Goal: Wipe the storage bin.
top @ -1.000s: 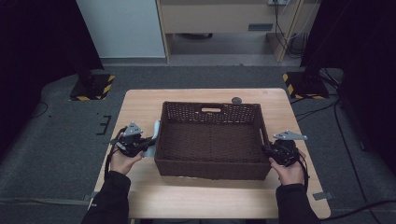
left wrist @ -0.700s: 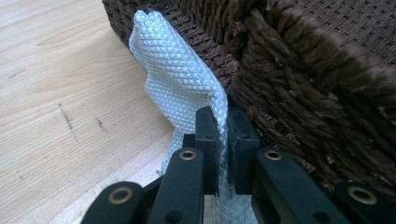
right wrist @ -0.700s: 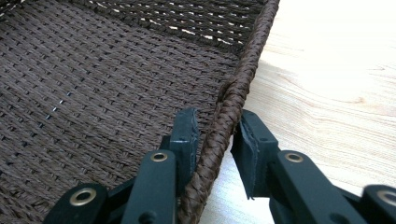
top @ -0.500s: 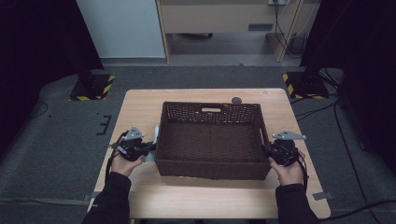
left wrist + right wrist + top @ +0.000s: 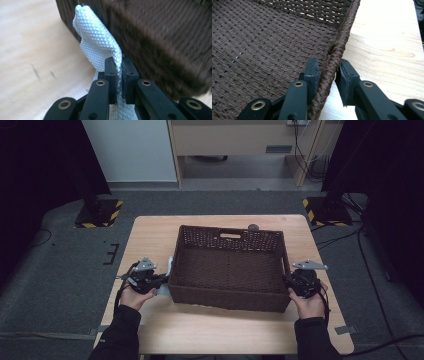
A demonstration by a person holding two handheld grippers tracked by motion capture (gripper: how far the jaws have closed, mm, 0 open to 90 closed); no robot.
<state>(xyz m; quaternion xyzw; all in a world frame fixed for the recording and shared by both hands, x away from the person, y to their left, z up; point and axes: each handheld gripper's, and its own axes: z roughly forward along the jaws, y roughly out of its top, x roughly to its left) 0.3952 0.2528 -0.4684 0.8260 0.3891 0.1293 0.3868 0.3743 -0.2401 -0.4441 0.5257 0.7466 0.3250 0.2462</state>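
A dark brown wicker basket (image 5: 230, 298) stands empty in the middle of the wooden table (image 5: 150, 235). My left gripper (image 5: 162, 279) is against its left wall, shut on a white textured cloth (image 5: 170, 265). In the left gripper view the cloth (image 5: 97, 37) rises from between the closed jaws of the left gripper (image 5: 119, 65), right beside the basket wall (image 5: 162, 37). My right gripper (image 5: 289, 281) is at the basket's right side. In the right gripper view the right gripper (image 5: 328, 67) has its jaws closed on the braided rim (image 5: 342, 32), one pad inside and one outside.
A small round dark object (image 5: 253, 226) lies on the table just behind the basket. Bare wood (image 5: 382, 50) runs right of the basket to the table edge. Two black-and-yellow striped bases (image 5: 100, 215) (image 5: 325, 210) stand on the floor beyond the table.
The left gripper with the cloth has shifted a touch nearer the person along the basket's left wall. The right gripper and the basket have stayed put.
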